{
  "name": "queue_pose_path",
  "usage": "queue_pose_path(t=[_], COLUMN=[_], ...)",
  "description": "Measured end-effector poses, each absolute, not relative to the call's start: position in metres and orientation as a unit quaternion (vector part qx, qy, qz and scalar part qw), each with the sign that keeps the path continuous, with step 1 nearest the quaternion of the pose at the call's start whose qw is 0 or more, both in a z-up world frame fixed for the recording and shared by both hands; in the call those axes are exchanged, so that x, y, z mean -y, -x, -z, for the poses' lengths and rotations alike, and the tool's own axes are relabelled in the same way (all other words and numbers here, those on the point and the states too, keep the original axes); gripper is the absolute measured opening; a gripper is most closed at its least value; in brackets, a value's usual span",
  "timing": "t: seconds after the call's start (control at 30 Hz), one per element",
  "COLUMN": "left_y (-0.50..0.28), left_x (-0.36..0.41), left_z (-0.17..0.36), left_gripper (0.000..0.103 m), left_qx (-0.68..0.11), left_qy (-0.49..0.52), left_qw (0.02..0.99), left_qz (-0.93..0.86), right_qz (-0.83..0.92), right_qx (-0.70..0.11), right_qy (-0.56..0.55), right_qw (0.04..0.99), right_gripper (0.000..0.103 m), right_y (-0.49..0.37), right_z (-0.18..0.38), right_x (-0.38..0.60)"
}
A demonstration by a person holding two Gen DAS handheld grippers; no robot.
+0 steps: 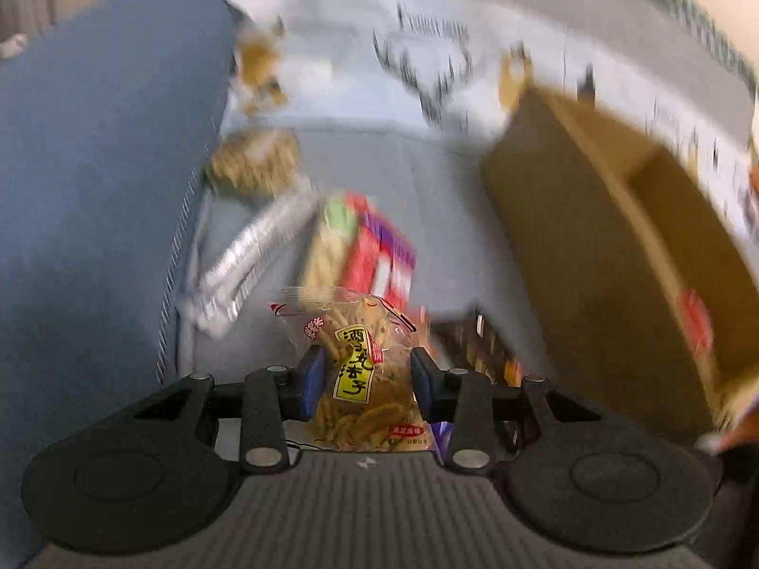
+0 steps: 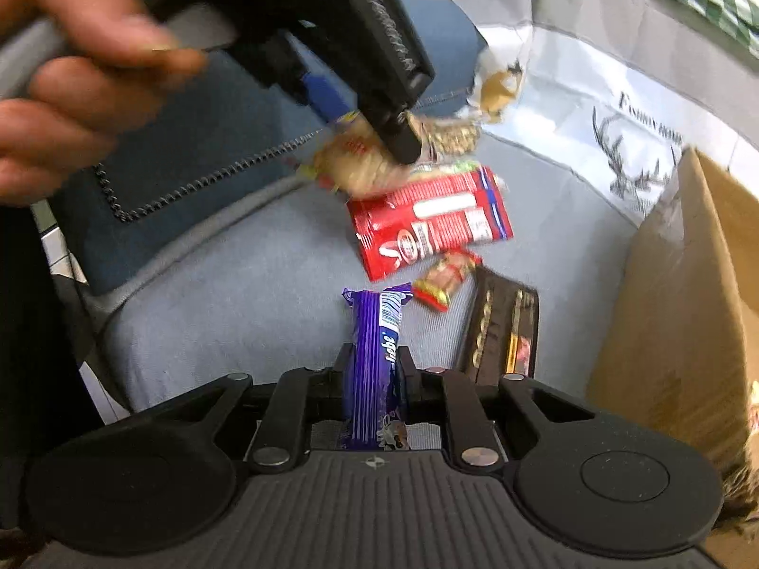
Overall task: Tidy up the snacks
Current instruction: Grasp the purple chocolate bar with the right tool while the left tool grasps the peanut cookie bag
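My left gripper (image 1: pixel 367 374) is shut on a clear bag of yellow snack sticks (image 1: pixel 356 365) with a yellow label, lifted off the grey sofa seat (image 1: pixel 427 180). The right wrist view shows that same left gripper (image 2: pixel 374 128), held by a hand (image 2: pixel 71 80), with the bag (image 2: pixel 356 166) hanging above a red packet (image 2: pixel 431 223). My right gripper (image 2: pixel 374 360) is shut on a purple chocolate bar (image 2: pixel 374 332), which lies lengthwise between the jaws just over the seat (image 2: pixel 237 294).
An open cardboard box (image 1: pixel 616 237) (image 2: pixel 688 284) stands at the right. On the seat lie a small red-and-yellow sweet (image 2: pixel 443 282), a dark brown box (image 2: pixel 503 332), a silver packet (image 1: pixel 246 256) and a bag of brown snacks (image 1: pixel 256 161). A blue cushion (image 1: pixel 95 166) borders the left.
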State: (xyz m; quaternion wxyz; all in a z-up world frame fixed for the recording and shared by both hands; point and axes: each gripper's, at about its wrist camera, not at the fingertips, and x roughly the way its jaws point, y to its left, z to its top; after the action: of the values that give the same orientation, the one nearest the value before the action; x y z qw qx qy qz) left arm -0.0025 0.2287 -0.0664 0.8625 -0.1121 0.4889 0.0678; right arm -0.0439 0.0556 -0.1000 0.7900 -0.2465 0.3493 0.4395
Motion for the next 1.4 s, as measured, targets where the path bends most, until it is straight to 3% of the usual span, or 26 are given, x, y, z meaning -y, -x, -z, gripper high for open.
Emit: queue_pose_path(t=[0.07,0.13,0.2,0.53,0.83,1.2,1.27,1.33,1.4], left_y=[-0.002,-0.004,-0.003,0.003,0.002,0.001,0.001,0.002,0.001], left_x=[-0.224,-0.223,-0.224,-0.234,-0.230,-0.231,-0.230,-0.230,-0.230], left_z=[0.079,0.088,0.090,0.095,0.100,0.103,0.104,0.104,0.105], left_gripper=[0.043,0.053,0.056,0.073,0.075,0.075,0.075,0.075,0.075], left_qx=[-0.526,-0.543,-0.549,-0.564,-0.572,-0.579,-0.581,-0.582,-0.584], left_qy=[0.090,0.077,0.075,0.085,0.070,0.068,0.066,0.065,0.064], left_qw=[0.843,0.833,0.829,0.816,0.812,0.807,0.807,0.806,0.805], left_qz=[-0.068,-0.068,-0.075,-0.091,-0.091,-0.088,-0.087,-0.086,-0.086], right_qz=[-0.433,-0.428,-0.426,-0.428,-0.426,-0.423,-0.422,-0.422,-0.424], right_qx=[-0.367,-0.392,-0.411,-0.412,-0.412,-0.409,-0.409,-0.405,-0.400], right_qy=[0.236,0.222,0.212,0.209,0.210,0.214,0.215,0.220,0.224], right_qw=[0.789,0.783,0.777,0.777,0.777,0.780,0.780,0.781,0.781], right_gripper=[0.018,0.019,0.020,0.023,0.033,0.033,0.033,0.022,0.019], right_y=[0.040,0.035,0.033,0.034,0.033,0.032,0.032,0.033,0.034], right_z=[0.103,0.106,0.110,0.111,0.111,0.111,0.111,0.111,0.111], right_x=[-0.054,-0.053,-0.051,-0.052,-0.051,-0.049,-0.050,-0.050,-0.051])
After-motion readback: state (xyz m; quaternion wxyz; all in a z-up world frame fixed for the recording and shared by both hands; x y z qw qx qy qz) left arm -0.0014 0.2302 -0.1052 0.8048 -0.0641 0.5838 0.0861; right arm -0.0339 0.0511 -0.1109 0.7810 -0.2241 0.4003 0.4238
